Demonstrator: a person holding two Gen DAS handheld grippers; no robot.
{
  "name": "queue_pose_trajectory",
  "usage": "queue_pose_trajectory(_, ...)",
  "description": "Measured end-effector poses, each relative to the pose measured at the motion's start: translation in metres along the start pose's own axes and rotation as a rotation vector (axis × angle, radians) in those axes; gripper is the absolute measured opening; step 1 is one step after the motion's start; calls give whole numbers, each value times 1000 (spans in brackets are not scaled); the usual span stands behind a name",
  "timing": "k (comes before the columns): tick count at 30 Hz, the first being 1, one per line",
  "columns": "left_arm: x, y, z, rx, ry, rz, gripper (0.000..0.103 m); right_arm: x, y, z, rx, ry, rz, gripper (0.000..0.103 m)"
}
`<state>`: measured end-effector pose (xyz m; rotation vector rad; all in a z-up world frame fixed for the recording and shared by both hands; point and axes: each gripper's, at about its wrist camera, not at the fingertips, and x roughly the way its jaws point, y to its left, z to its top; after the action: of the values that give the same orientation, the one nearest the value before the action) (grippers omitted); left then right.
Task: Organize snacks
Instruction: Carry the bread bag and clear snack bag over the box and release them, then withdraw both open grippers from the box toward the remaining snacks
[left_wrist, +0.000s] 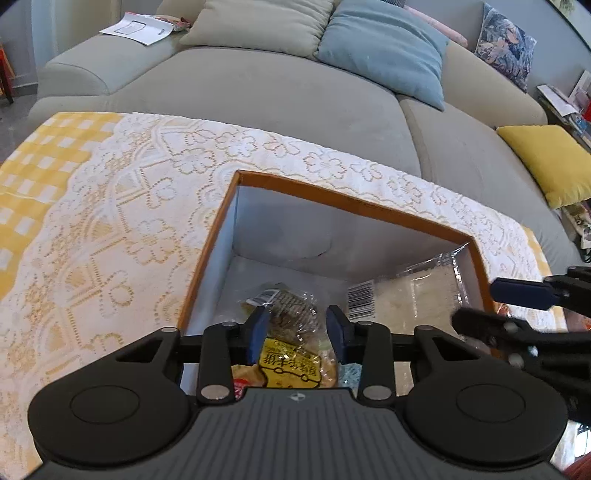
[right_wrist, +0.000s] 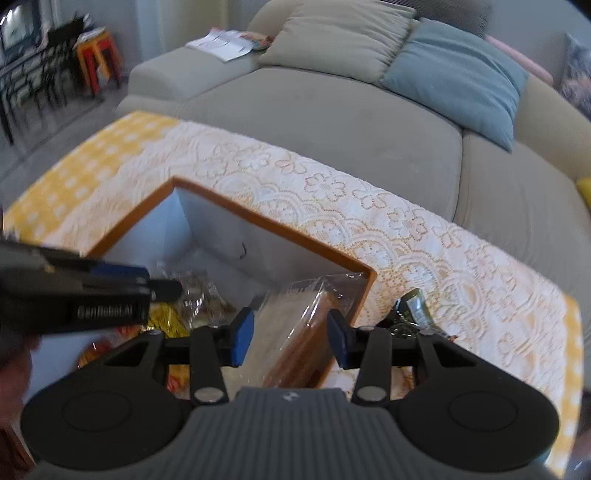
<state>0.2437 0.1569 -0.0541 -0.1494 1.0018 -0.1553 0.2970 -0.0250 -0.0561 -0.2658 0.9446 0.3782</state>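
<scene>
1. Left wrist view: my left gripper (left_wrist: 297, 325) hangs above the orange-rimmed box (left_wrist: 210, 254), jaws partly apart with nothing pinched; the yellow-labelled snack pack (left_wrist: 291, 363) lies below them on the box floor.
2. A clear packet with a barcode (left_wrist: 406, 299) leans in the box's right corner.
3. Right wrist view: my right gripper (right_wrist: 291, 338) sits over the box's near-right corner, jaws partly open and empty; the clear wrapped packet (right_wrist: 288, 325) shows between the pads (right_wrist: 242, 338) but I see no contact.
4. A dark small wrapper (right_wrist: 412, 314) lies outside the box on the lace tablecloth (right_wrist: 424, 243).
5. Behind the table stands a grey sofa (right_wrist: 332, 122).
</scene>
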Motion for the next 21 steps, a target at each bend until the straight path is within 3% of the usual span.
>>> queue_pose_trajectory(4, 3, -5, -2, 32, 30, 22, 41, -1, 13, -5, -131, 70, 25, 38)
queue_pose_trajectory(6, 5, -8, -4, 42, 47, 28, 41, 5, 22, -7, -189, 113, 22, 22)
queue_pose_trajectory(8, 7, -8, -6, 52, 61, 45, 41, 14, 29, -9, -246, 140, -3, 18)
queue_pose_trajectory(21, 9, -14, -14, 101, 86, 105, 40, 57, 39, -9, -329, 251, -45, 17)
